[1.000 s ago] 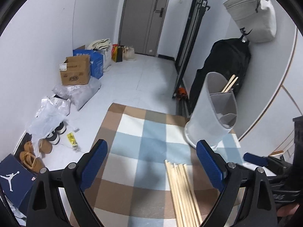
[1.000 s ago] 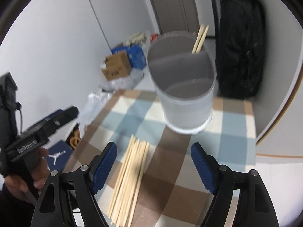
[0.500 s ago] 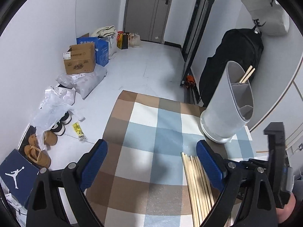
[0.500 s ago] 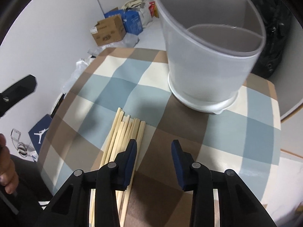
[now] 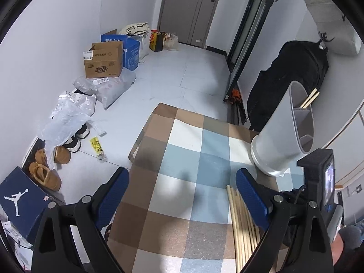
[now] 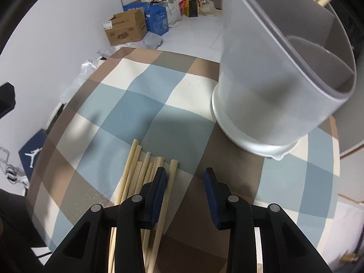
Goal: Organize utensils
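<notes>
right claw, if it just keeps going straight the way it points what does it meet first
Probably the checked tablecloth just right of the chopsticks; the right claw tilts down at it. The grey holder stands farther on, to the right. Depth is unclear.

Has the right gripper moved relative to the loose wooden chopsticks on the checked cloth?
Yes. The right gripper has dropped toward the wooden chopsticks and narrowed; its left finger now overlaps the bundle's right edge, nearer the grey plastic utensil holder.

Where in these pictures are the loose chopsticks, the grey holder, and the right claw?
loose chopsticks [image 6: 136, 170]: right wrist view, on the upper shafts of the bundle.
grey holder [image 6: 261, 95]: right wrist view, on its outer wall.
right claw [image 6: 185, 182]: right wrist view, midway between its blue fingertips.
</notes>
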Demonstrator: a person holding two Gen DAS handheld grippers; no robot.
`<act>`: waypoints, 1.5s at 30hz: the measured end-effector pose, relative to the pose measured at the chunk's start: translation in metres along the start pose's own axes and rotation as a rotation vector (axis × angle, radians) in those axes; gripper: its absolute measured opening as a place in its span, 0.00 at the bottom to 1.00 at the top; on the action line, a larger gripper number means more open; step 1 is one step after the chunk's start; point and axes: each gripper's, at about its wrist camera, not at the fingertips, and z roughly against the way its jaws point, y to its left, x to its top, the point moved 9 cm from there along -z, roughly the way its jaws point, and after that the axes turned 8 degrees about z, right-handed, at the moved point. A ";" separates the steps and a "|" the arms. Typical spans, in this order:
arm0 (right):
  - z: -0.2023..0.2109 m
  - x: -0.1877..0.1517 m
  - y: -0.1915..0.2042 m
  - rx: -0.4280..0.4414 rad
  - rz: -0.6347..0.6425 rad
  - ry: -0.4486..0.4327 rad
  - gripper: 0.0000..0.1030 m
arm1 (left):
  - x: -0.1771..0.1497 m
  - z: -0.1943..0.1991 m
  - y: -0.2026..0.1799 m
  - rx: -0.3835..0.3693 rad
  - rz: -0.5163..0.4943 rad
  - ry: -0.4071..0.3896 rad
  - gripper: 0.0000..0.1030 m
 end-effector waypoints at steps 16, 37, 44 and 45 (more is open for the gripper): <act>0.007 0.007 0.003 0.002 -0.028 -0.016 0.05 | 0.000 -0.001 0.005 0.030 -0.020 -0.013 0.89; 0.147 0.014 -0.036 0.072 -0.184 -0.579 0.05 | -0.057 -0.054 -0.022 0.074 -0.084 0.251 0.89; 0.160 0.008 -0.040 0.091 -0.167 -0.597 0.05 | -0.064 -0.063 -0.021 0.132 -0.110 0.272 0.89; 0.163 0.005 -0.039 0.092 -0.162 -0.600 0.05 | -0.065 -0.065 -0.021 0.141 -0.117 0.277 0.89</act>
